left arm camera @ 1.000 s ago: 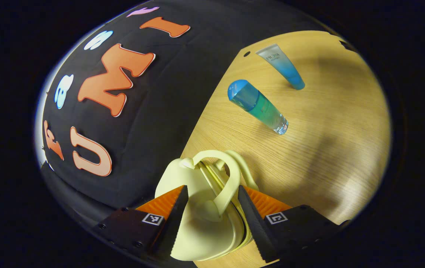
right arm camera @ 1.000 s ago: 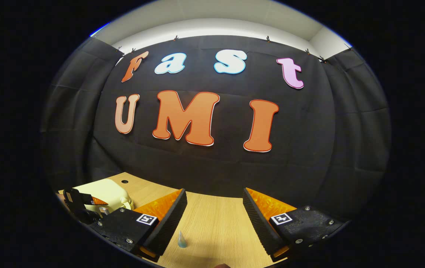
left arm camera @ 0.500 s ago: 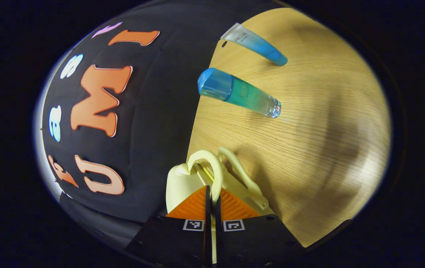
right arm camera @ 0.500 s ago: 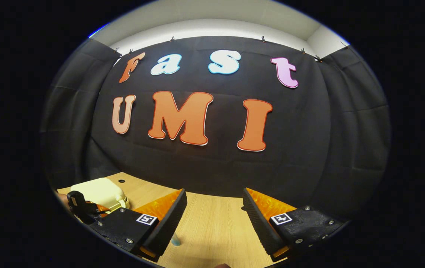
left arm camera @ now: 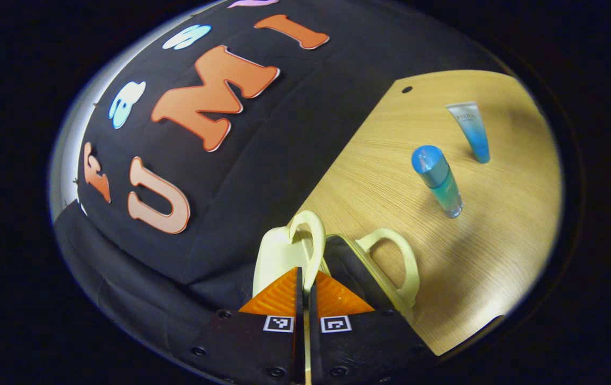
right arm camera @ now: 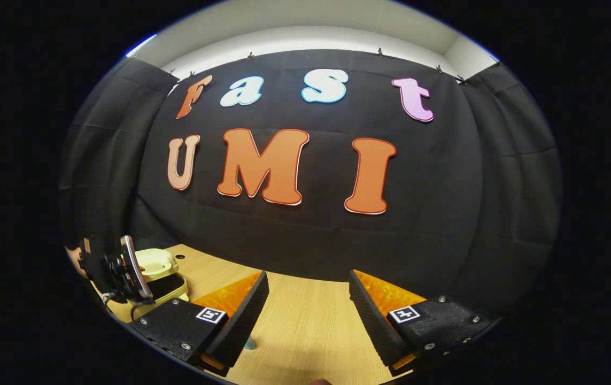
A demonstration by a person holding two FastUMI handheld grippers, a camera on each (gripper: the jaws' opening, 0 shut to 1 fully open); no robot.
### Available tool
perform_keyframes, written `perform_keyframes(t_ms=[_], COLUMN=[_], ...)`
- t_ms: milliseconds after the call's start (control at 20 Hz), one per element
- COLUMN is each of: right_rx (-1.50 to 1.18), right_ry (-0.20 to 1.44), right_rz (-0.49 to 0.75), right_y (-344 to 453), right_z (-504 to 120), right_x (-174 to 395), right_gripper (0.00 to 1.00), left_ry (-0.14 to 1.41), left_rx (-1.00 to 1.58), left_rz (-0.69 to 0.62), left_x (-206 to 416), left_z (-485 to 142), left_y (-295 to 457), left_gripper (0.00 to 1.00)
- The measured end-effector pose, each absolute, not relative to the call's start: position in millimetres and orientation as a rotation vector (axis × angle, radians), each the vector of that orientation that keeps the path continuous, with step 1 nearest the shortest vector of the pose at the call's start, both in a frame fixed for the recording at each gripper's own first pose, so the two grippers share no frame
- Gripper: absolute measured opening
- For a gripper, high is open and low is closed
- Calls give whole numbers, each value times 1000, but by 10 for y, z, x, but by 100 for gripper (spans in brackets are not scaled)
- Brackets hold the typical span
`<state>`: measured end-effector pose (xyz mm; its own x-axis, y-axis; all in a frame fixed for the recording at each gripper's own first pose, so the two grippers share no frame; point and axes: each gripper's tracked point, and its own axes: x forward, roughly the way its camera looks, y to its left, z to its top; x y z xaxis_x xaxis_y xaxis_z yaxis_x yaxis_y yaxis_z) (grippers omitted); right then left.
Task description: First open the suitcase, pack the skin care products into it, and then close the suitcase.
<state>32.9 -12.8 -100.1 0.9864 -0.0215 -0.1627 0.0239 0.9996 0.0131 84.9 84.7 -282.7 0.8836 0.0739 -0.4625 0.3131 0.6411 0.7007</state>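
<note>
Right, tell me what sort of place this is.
Most likely a staged recording booth, not a home: black cloth wall hung by clips, a bare wooden table, and just a few props on it: a small cream suitcase, a blue bottle and a tube.

On the table (left arm camera: 497, 256) we see the bottle (left arm camera: 438, 181) at two o'clock from the suitcase (left arm camera: 337, 262), the tube (left arm camera: 471, 131) beyond it.

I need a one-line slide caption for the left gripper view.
Left tool shut on suitcase lid handle, case partly open; blue bottle and tube wait on table.
</note>
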Motion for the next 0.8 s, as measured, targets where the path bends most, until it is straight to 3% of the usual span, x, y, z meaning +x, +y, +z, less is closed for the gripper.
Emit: perform_keyframes(t_ms=[200, 450, 800], right_rx=[13, 2, 41], right_ry=[175, 195, 217], right_rz=[31, 10, -28], right_y=[-25, 164, 814], right_z=[-1053, -1040, -946], right_x=[360, 425, 651], right_gripper=[95, 95, 95], left_ry=[468, 430, 408], left_rx=[727, 582, 422], left_rz=[-76, -25, 68], left_x=[901, 1049, 1293], left_z=[-2502, -2133, -1813], left_y=[1113, 1622, 3127], left_gripper=[4, 4, 4])
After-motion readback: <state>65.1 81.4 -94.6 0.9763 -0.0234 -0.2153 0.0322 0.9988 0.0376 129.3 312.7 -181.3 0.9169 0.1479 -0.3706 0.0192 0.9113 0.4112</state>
